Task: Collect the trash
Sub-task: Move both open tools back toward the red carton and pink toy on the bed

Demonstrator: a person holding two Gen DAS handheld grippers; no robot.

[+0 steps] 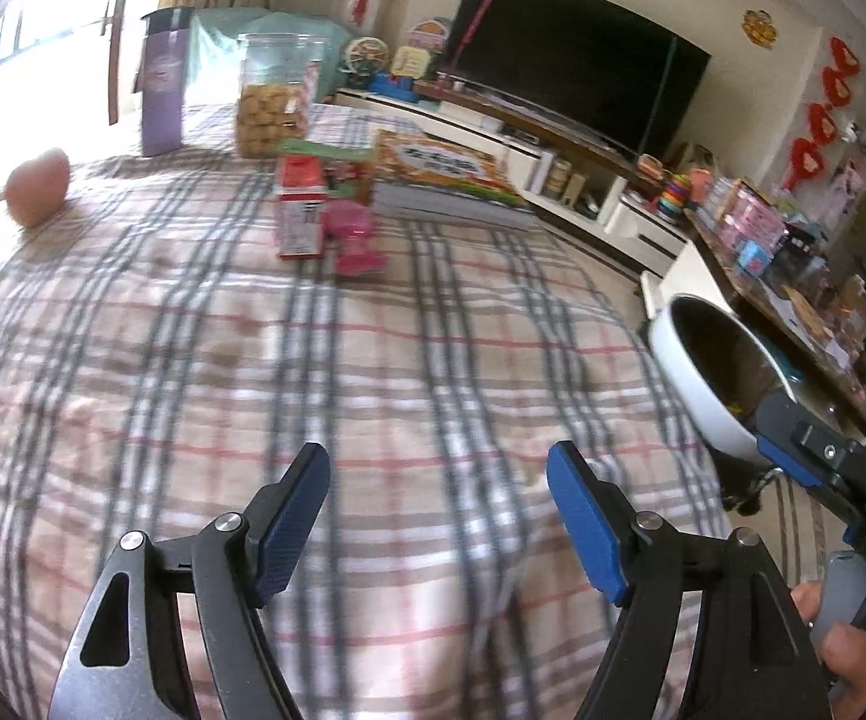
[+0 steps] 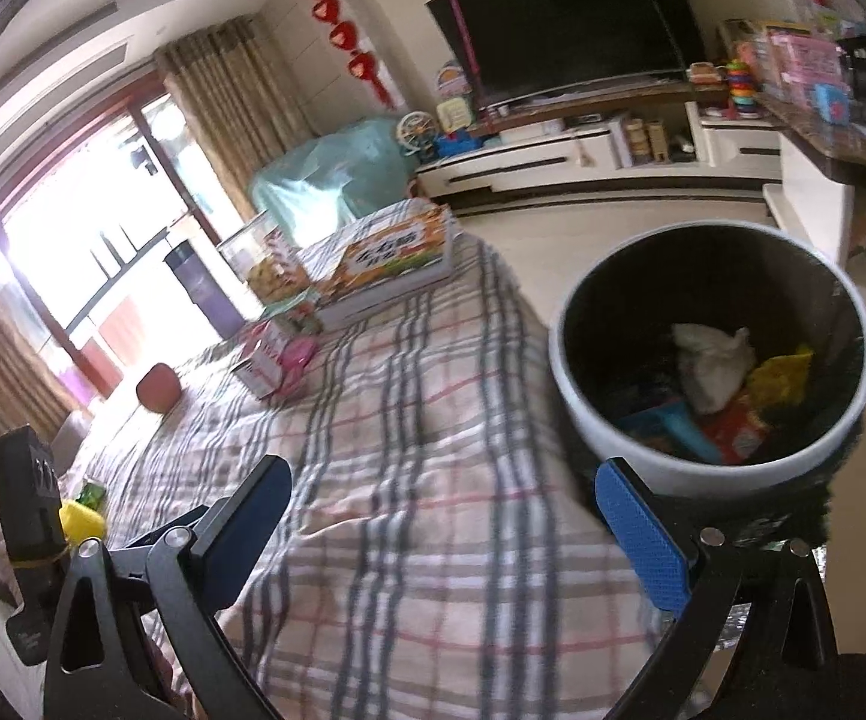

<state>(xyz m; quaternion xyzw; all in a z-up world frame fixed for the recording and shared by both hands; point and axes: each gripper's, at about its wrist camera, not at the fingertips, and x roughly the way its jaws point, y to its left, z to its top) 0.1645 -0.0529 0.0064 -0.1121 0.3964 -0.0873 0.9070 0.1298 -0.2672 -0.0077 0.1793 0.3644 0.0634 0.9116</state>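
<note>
Left gripper: jaws wide apart, nothing between them, only the plaid cloth beneath. The blue pads touch nothing. Both views are motion-blurred.

Right gripper: jaws wide apart and empty. Its left pad stands over the plaid cloth, its right pad in front of the lower wall of the trash bin; contact there cannot be judged. In the left wrist view this gripper shows at the right edge, with the fingers of a hand on its handle.

Trash bin: white outside, dark inside, upright beside the right edge of the cloth-covered worktop. It contains a crumpled white wad, a yellow wrapper, a red packet and a blue item, all lying together at the bottom.

Items on the worktop, all at the far end, well apart from both grippers: a red-and-white carton with a pink object just beside it, a flat printed box, a clear jar of yellowish snacks, a purple tumbler and a reddish rounded object near the left edge.

A small green item and a yellow item show at the near left in the right wrist view, partly hidden behind a black device; what they are cannot be made out.

Background: a dark television on a low white cabinet.
</note>
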